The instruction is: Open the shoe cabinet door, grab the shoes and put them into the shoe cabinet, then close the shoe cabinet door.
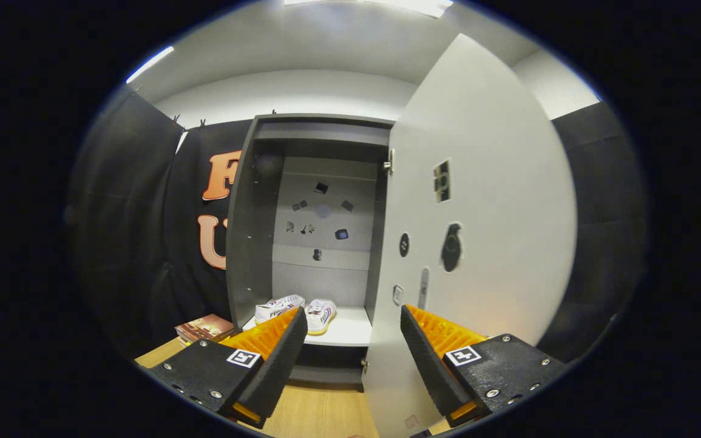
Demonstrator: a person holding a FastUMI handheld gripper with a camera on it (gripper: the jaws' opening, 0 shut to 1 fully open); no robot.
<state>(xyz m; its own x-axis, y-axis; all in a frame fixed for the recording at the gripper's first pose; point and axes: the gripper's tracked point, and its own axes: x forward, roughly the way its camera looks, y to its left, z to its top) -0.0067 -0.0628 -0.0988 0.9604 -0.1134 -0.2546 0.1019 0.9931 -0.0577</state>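
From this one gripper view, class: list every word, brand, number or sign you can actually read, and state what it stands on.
Nothing here reads clearly enough to quote.
Shoes on the cabinet shelf: side markings, too small to read.
Cabinet door, open: stickers, blurred.
Cabinet back panel: small stickers, unreadable.
Books beside the cabinet: cover text too small.
Gripper, fingers open and holding nothing: square coded markers, not words.

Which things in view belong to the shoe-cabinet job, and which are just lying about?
Job: shoes on the shelf inside the cabinet; open door; gripper, jaws open, holding nothing.

Lying about: books on the floor left of the cabinet.
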